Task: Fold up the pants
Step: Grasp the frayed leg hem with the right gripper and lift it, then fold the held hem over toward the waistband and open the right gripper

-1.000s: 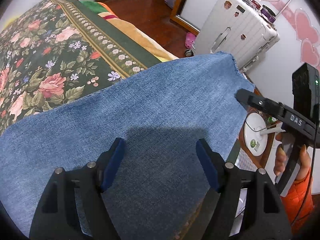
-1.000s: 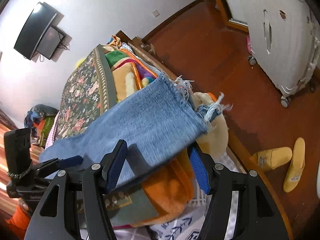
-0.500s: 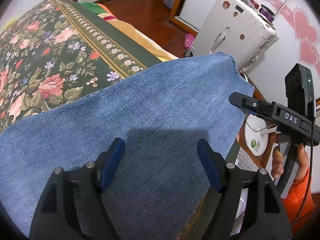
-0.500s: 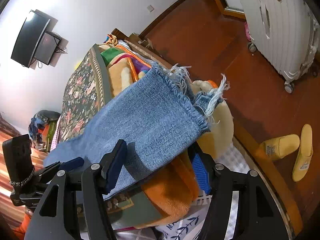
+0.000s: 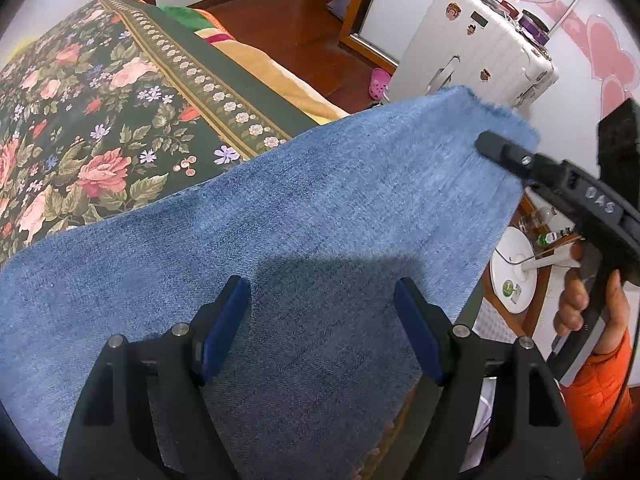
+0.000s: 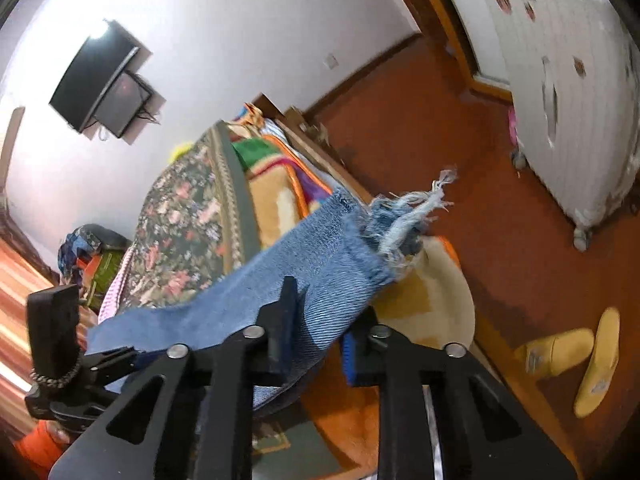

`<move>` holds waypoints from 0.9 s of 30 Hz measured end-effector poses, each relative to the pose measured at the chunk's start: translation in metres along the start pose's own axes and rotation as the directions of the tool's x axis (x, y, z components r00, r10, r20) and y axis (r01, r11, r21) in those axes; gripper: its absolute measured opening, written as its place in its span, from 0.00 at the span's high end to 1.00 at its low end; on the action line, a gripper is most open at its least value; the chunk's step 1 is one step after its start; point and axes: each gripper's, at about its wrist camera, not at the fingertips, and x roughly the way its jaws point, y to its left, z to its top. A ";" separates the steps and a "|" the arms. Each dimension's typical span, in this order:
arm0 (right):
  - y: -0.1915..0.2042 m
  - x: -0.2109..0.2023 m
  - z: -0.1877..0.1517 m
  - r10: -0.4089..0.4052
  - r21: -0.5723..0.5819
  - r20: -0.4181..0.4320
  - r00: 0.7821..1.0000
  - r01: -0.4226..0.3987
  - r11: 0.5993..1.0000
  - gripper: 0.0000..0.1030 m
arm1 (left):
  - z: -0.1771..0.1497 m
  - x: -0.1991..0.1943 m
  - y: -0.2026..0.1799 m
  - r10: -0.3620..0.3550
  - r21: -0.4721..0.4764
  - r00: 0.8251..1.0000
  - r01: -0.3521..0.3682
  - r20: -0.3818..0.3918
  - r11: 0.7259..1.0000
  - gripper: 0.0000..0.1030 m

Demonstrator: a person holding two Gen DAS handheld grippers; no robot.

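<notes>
My right gripper clamps the jeans near their frayed hem at 2 o'clock; my left gripper hovers, fingers apart.

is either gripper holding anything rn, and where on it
The right gripper pinches the blue denim pants near the frayed hem. The left gripper is open, holding nothing.

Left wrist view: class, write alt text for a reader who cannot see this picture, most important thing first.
Blue denim pants lie spread over a floral bedspread, with the left gripper open above them. At right, the right gripper, held in a hand, reaches the frayed hem. A white suitcase stands behind.
</notes>
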 end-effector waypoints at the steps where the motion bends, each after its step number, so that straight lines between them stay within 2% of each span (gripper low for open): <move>1: 0.006 -0.003 0.002 -0.001 -0.019 0.013 1.000 0.001 1.000 0.87 | 0.000 -0.002 0.001 -0.001 -0.009 1.000 0.001 0.000 1.000 0.27; 4: 0.030 -0.015 0.012 0.018 -0.082 0.061 0.998 -0.013 0.997 0.89 | 0.000 -0.014 0.006 -0.023 -0.042 1.000 0.023 0.010 0.999 0.27; 7: 0.061 -0.026 0.020 0.049 -0.160 0.096 0.994 -0.033 0.987 0.90 | -0.002 -0.040 0.018 -0.041 -0.080 0.997 0.047 0.063 0.996 0.27; 11: 0.106 -0.035 0.023 0.106 -0.270 0.123 0.987 -0.069 0.960 0.90 | -0.010 -0.087 0.041 0.006 -0.092 0.986 0.009 0.165 0.996 0.27; 17: 0.176 -0.033 0.015 0.239 -0.391 0.099 0.966 -0.183 0.902 0.91 | -0.037 -0.152 0.093 0.110 -0.175 0.952 -0.061 0.284 0.983 0.27; 22: 0.229 -0.011 -0.002 0.333 -0.454 0.019 0.943 -0.289 0.843 0.91 | -0.069 -0.198 0.132 0.178 -0.259 0.920 -0.087 0.350 0.962 0.27; 27: 0.270 0.006 -0.024 0.382 -0.497 -0.073 0.921 -0.366 0.787 0.91 | -0.105 -0.239 0.165 0.249 -0.321 0.881 -0.120 0.401 0.940 0.27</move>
